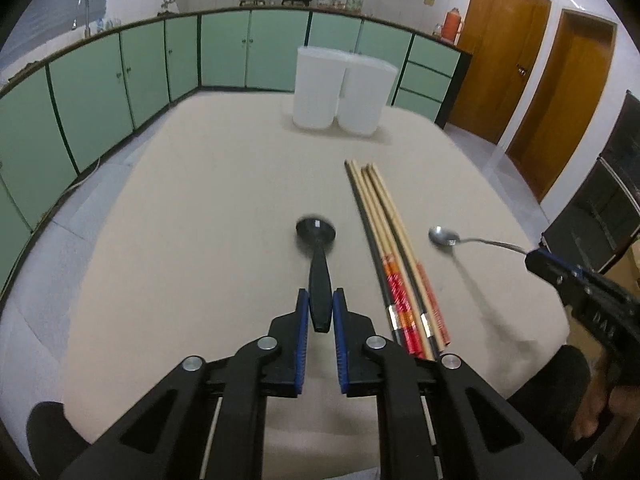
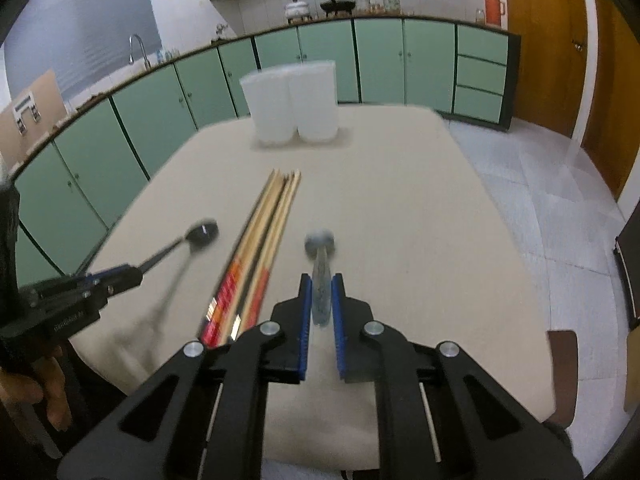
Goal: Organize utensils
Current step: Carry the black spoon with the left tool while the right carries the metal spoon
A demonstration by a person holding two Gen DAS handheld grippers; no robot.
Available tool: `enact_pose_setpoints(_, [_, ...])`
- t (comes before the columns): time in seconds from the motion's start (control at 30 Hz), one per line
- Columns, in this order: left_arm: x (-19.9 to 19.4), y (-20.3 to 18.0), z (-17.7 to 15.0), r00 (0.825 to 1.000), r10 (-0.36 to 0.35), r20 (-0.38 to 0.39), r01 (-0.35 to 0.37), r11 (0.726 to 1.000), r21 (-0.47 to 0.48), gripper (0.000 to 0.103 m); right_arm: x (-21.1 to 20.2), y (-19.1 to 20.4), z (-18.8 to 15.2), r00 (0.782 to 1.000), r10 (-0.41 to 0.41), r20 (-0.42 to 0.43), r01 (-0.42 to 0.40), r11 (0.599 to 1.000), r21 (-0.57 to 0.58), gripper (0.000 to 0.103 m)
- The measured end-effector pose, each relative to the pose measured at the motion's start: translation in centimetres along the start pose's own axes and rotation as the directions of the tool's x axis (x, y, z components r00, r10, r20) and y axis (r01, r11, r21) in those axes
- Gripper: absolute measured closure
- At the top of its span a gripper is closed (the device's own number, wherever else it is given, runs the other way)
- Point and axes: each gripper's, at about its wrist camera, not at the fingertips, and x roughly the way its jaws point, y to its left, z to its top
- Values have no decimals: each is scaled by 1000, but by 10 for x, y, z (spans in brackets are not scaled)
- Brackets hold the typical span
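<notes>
My left gripper (image 1: 320,304) is shut on the handle of a black spoon (image 1: 318,240) and holds it above the beige table (image 1: 200,200). My right gripper (image 2: 321,292) is shut on the handle of a metal spoon (image 2: 320,248), also held above the table; it is blurred there. The metal spoon shows in the left wrist view (image 1: 444,236), and the black spoon in the right wrist view (image 2: 202,232). Several wooden chopsticks (image 1: 384,240) with red-orange wrapped ends lie on the table between the two spoons; they also show in the right wrist view (image 2: 260,248).
Two white translucent containers (image 1: 340,88) stand side by side at the table's far end; they also show in the right wrist view (image 2: 292,100). Green kitchen cabinets (image 1: 120,68) run behind the table. Wooden doors (image 1: 520,68) are at the right. A tiled floor (image 2: 540,200) lies right of the table.
</notes>
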Motion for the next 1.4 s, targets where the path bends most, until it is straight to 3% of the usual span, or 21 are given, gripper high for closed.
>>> enact_pose_setpoints(0.23, [-17, -2, 16, 999, -15, 33, 14, 999, 40, 91, -6, 1, 29, 1000, 13, 6, -13, 1000, -29, 94])
enact_pose_setpoints(0.73, [-29, 9, 46, 996, -85, 1, 85, 995, 52, 92, -15, 5, 59, 1000, 20, -14, -21, 995, -93, 94])
enact_pose_setpoints(0.8, [-31, 10, 50, 996, -88, 7, 88, 994, 57, 97, -17, 5, 63, 1000, 22, -9, -23, 995, -96, 94])
enact_pose_setpoints(1.13, [-35, 13, 68, 996, -87, 33, 85, 994, 70, 101, -23, 8, 83, 999, 33, 8, -32, 993, -114, 94])
enact_pose_setpoints(1.27, [-18, 16, 69, 995, -100, -16, 101, 993, 68, 100, -20, 7, 82, 999, 37, 0, -36, 993, -110, 94])
enact_pose_setpoints(1.4, [28, 19, 73, 990, -95, -105, 102, 992, 69, 98, -19, 5, 80, 999, 41, -3, -41, 993, -107, 94])
